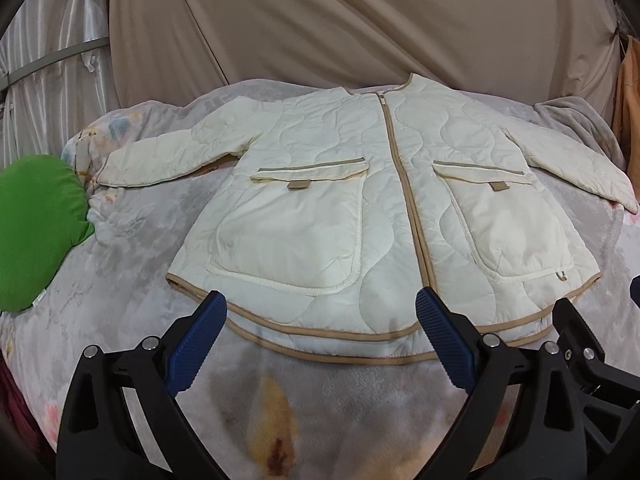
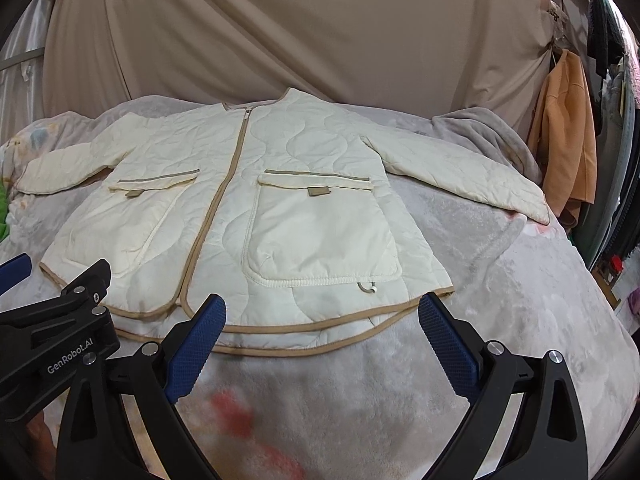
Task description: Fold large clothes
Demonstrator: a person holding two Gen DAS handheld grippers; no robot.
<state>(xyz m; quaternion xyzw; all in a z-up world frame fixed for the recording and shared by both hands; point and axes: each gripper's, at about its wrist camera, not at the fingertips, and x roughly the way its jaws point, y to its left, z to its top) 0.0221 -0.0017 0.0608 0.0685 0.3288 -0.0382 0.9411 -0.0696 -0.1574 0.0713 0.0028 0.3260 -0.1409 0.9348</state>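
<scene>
Green cushion (image 1: pixel 36 228) left view, orange garment (image 2: pixel 568 152) right

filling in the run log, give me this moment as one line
stage: pre-fold | jacket: flat, zipped, sleeves spread on blanket | left gripper: open, near hem | right gripper: open, near hem | holding: nothing

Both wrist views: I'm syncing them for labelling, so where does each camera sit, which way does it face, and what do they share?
Left wrist: on the left gripper, facing forward over the hem of the cream jacket; its open blue fingers show, green cushion at left.
Right wrist: on the right gripper, facing the same hem; the left gripper's frame shows at left, orange garment at right.
Shared: jacket, grey blanket.
</scene>
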